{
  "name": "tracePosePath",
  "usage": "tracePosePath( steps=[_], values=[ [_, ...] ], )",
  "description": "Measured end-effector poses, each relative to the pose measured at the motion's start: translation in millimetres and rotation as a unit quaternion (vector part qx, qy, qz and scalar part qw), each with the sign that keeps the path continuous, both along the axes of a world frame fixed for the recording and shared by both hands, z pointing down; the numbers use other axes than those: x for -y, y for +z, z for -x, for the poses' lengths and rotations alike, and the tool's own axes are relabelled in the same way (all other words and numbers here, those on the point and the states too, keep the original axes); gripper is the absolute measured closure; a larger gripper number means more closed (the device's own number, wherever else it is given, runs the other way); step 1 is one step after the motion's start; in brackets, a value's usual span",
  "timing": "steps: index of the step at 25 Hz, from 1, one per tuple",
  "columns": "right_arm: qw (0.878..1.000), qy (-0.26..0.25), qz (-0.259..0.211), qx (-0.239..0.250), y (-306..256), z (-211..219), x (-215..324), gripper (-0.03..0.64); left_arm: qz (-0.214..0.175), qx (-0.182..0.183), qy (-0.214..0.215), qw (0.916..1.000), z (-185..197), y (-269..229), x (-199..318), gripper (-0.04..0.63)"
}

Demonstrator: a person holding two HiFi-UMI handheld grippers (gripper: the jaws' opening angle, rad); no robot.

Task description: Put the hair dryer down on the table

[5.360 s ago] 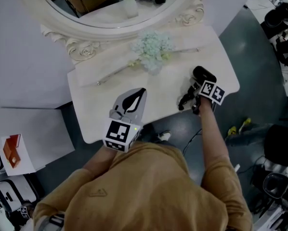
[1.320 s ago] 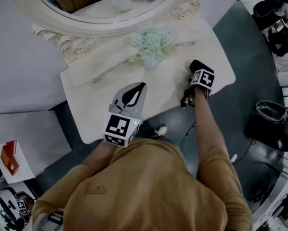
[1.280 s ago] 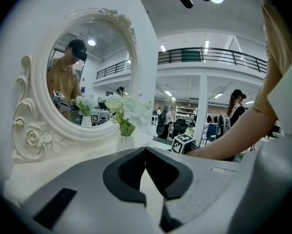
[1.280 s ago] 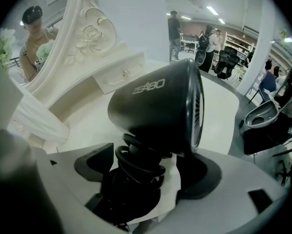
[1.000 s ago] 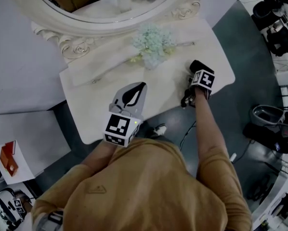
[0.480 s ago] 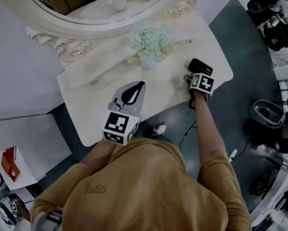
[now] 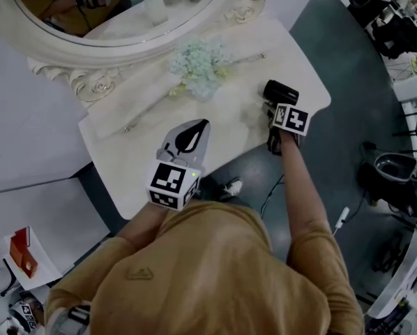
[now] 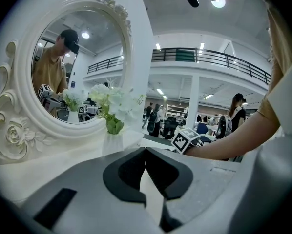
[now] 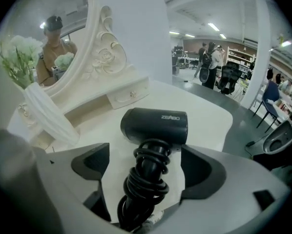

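Observation:
The black hair dryer (image 7: 278,91) (image 9: 155,125) lies on the white dressing table (image 7: 135,169) near its right edge, with the cord wound round its handle. My right gripper (image 7: 272,112) (image 9: 147,161) is open. Its two jaws stand wide on either side of the handle, and the pads are clear of it. My left gripper (image 7: 193,135) (image 8: 146,151) hovers over the table's front edge, left of the dryer. It is shut, with nothing between its pads.
A pale flower bunch in a white vase (image 7: 196,64) stands at mid-table, in front of an ornate oval mirror (image 7: 76,44). The table's right edge (image 7: 319,103) drops to grey floor. Black gear (image 7: 393,187) and chairs stand to the right.
The right gripper has swung round over the table's right part, and the dryer now lies flat between its wide jaws. The left gripper has stayed put. The head view has shifted.

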State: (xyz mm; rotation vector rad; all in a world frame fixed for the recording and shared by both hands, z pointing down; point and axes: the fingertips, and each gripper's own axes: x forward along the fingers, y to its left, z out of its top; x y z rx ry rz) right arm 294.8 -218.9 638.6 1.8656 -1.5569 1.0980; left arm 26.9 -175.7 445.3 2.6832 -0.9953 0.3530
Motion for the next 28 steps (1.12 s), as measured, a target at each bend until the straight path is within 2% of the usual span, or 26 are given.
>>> tracePosePath(
  steps=[3,8,10,14,17,21,24,28],
  values=[
    [0.999,-0.009,-0.038,-0.003,-25.9,-3.6,0.4,0.189,-0.005,-0.003,0.011,0.9999,-9.3,-4.4,-4.8,0.592],
    [0.993,-0.006,-0.114,0.013,-73.3,-10.9,-11.6,0.394,-0.026,-0.01,0.022,0.9994,-20.3,-18.3,-8.6,0.592],
    [0.991,0.002,-0.131,0.012,-84.3,-17.7,-19.1,0.453,-0.034,-0.009,0.024,0.9991,-22.3,-23.7,-8.7,0.592],
    [0.988,0.024,-0.153,0.0,-100.5,-34.0,-35.9,0.614,-0.057,-0.015,0.023,0.998,-27.5,-43.4,-10.0,0.592],
    [0.982,0.026,-0.187,0.004,-124.4,-37.6,-44.7,0.614,-0.077,-0.016,0.021,0.9967,-28.4,-58.9,-11.9,0.592],
    [0.965,0.007,-0.262,-0.016,-181.4,-38.6,-55.0,0.614,-0.103,-0.02,0.01,0.9944,-25.5,-81.8,-14.1,0.592],
    [0.948,-0.009,-0.316,-0.042,-227.8,-39.9,-67.0,0.614,-0.12,-0.024,-0.002,0.9925,-19.7,-98.7,-13.4,0.592],
    [0.917,-0.032,-0.389,-0.084,-295.4,-34.9,-88.2,0.614,-0.145,-0.036,-0.021,0.9885,-12.1,-124.4,-10.9,0.592]
  ],
)
